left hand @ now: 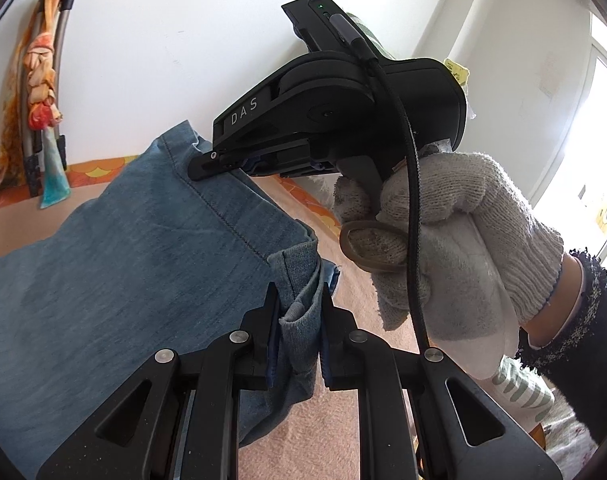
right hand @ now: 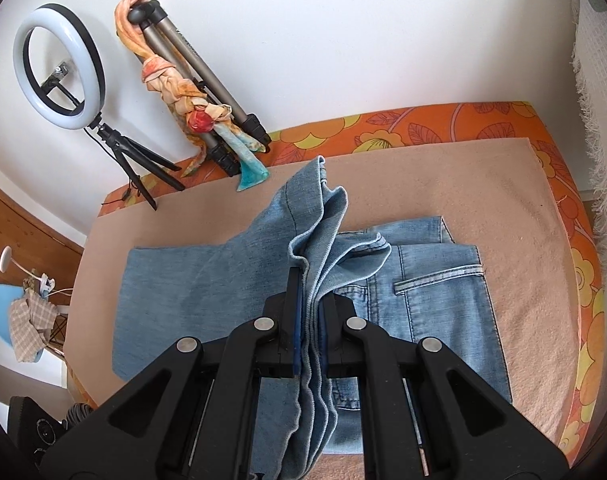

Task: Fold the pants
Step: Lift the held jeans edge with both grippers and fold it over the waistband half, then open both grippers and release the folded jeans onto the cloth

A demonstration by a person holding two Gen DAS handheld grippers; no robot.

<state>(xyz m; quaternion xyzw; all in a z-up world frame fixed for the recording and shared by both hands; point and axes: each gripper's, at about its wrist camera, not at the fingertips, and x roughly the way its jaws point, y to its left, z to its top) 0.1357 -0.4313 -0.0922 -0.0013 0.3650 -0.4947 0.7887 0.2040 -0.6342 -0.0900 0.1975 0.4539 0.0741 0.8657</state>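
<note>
On the pink blanket (right hand: 503, 184), the jeans (right hand: 443, 300) lie part-folded; the left gripper (left hand: 299, 312) and right gripper (right hand: 313, 312) pinch the leg hems, final fold pending.

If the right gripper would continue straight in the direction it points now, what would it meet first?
The right gripper is already shut on a bunched fold of the jeans. Going straight on and downward, it would probably first meet the flat part of the same jeans, lying on the beige blanket. Depth is hard to judge here.
</note>
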